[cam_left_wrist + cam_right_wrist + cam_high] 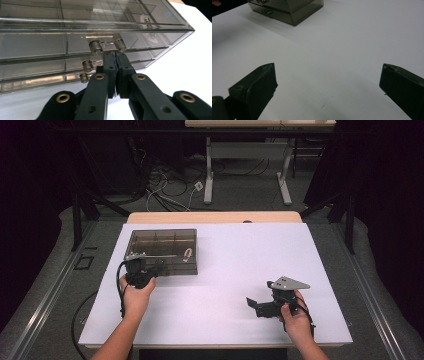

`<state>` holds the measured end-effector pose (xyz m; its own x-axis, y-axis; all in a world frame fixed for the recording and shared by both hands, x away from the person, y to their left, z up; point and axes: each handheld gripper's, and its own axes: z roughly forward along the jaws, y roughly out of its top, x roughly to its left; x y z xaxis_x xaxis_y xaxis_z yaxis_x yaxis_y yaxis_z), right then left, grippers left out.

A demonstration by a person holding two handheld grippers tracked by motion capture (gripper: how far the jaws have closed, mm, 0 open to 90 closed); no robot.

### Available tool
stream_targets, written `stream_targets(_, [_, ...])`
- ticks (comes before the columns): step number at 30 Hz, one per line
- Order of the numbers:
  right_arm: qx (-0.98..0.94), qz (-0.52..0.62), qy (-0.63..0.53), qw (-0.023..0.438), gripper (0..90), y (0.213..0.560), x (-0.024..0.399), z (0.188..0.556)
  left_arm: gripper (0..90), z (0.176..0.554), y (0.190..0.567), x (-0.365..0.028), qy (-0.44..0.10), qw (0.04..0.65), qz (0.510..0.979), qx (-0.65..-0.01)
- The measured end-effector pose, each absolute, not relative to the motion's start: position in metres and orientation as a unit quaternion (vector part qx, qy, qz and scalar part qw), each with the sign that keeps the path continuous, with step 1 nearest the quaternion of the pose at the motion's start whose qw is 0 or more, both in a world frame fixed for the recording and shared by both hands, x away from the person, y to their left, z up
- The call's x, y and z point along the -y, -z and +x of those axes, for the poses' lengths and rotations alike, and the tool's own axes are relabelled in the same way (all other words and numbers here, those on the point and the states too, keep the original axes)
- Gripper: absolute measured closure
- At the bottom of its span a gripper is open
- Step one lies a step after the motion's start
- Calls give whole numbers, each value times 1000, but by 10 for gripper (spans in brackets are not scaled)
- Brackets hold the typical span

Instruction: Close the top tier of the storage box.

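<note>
Smoke-tinted hard plastic box [162,251] at counter's [240,270] far left looks light, rigid, slick, so best taken by its front latch [108,46], where left tongs [115,55] sit pinched shut; right tongs [327,82] gape wide, empty.

The compartment box [163,251] is set on the table [240,265], toward its far left part. The left gripper [159,268] is placed at the box's near side, its tips against the latch [108,46] there. The right gripper [252,304] is held well apart from the box, to its right and nearer the table's front edge. A small item [188,254] is kept inside the box, in a right-hand compartment.
</note>
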<state>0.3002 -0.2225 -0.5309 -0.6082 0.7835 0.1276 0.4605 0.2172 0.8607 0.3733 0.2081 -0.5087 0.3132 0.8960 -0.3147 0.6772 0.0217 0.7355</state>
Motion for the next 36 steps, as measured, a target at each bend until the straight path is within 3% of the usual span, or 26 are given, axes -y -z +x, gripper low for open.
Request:
stream_targets(13, [-759,413,-474,171,6,530,224,299,696,363,501,-208,-147,439,694,-551])
stream_targets(18, [-758,411,-475,175,8,530,224,299,584,360,498,-207,-179,438,702,-532])
stream_targets(27, [-759,410,-473,179,10,530,223,299,412,352,489,-200,-190,455,709,-504])
stream_targets(36, [-758,411,-474,177,11,530,224,299,351,344,478,-194,-182,486,709,-478])
